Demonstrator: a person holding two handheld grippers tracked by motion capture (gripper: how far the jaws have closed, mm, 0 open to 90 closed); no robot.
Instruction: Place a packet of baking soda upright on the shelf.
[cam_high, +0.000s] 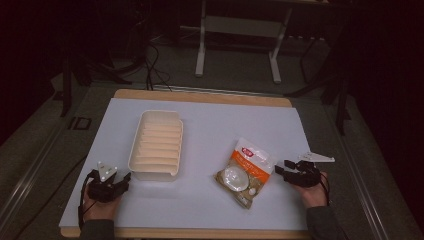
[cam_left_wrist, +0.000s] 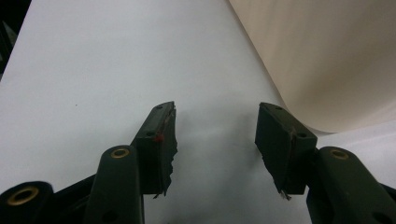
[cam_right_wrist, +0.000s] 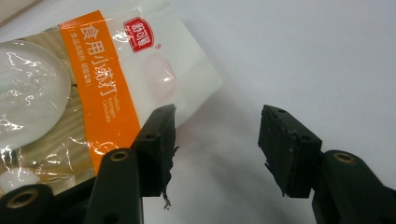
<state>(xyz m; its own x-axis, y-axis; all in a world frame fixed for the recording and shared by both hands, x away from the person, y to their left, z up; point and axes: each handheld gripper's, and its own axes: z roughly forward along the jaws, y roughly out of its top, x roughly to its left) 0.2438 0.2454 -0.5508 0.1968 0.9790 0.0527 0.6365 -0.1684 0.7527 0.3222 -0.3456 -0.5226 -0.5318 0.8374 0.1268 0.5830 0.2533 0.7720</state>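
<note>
The left gripper (cam_high: 126, 176) rests low on the white table (cam_high: 210, 125) with its jaws wide apart and nothing between them, just beside the near left corner of the cream tray (cam_high: 156, 145). The right gripper (cam_high: 281, 166) is also wide open and empty, its tips just beside the right edge of the orange and white pouch (cam_high: 245, 171), which lies flat on the table to the right of the tray.
</note>
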